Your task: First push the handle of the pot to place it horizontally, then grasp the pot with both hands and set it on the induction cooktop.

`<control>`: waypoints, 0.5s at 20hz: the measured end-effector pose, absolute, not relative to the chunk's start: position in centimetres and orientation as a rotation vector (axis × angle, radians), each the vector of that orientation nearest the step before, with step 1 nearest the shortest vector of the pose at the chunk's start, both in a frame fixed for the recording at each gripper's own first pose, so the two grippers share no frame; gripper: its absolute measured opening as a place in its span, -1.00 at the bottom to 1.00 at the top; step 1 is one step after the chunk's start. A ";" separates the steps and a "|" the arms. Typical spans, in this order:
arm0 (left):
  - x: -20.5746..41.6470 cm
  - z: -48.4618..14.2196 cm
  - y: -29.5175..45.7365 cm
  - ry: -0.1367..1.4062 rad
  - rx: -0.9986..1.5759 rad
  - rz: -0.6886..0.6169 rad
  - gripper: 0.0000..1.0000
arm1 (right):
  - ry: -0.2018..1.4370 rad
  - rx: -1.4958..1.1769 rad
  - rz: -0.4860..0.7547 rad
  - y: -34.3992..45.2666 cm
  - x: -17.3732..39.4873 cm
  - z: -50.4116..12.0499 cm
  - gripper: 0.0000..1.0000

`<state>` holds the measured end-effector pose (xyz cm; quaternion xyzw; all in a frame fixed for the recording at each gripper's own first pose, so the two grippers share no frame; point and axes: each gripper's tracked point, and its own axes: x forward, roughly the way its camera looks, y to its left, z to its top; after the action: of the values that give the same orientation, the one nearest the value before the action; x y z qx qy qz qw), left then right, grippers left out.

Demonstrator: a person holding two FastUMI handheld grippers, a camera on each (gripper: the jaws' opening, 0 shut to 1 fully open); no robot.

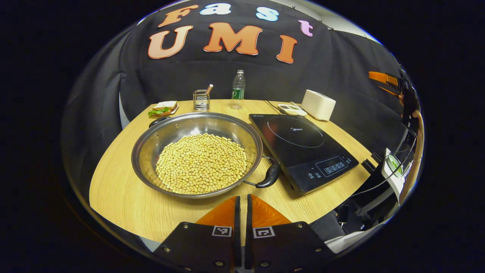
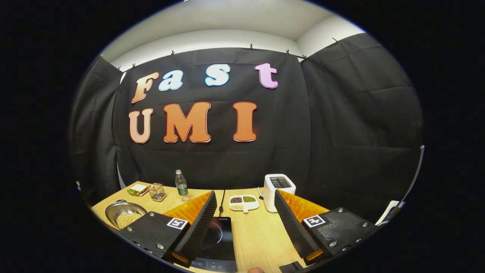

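A round wooden table [image 1: 125, 197] spreads across the middle of the left gripper view, and nothing on it looks handled yet, so the first step, pushing the pot's handle to lie level, seems still to come. The pot [image 1: 197, 153], a wide, shallow steel pan heaped with pale yellow beans [image 1: 201, 163], sits left of centre in that view; in the right gripper view it is small at the lower left. Just to its right, at centre right, lies the flat black induction cooktop [image 1: 303, 148], its near corner close to the pot's dark handle [image 1: 269, 175], which sticks out from the rim at the lower right and droops toward the tabletop. A second handle peeks from behind the far rim at the upper left of the pot. The next move probably calls for a fingertip brought beside that drooping handle and a gentle nudge, without jolting the beans. At the bottom centre of the left gripper view, the left gripper [image 1: 242, 204] is clenched on nothing, its fingers almost meeting, short of the pot. At the bottom of the right gripper view, the right gripper [image 2: 245, 206] is spread wide and empty, raised above the cooktop's end of the table. Smaller things line the far edge: a white toaster [image 1: 319, 104], a water bottle [image 1: 238, 89], a wire holder [image 1: 201, 100] and a sandwich [image 1: 163, 108].
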<state>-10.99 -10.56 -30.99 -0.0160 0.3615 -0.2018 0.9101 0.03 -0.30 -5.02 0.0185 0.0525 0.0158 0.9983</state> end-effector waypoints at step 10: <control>-9.2 -32.9 -13.1 0.782 -0.008 -0.450 -0.91 | 0.099 0.042 0.024 -1.0 -0.6 -4.9 0.89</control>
<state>-9.24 -13.14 -32.91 -0.0039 0.3780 -0.2173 0.8999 -0.59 -1.02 -4.89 0.0211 0.0493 0.0121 0.9985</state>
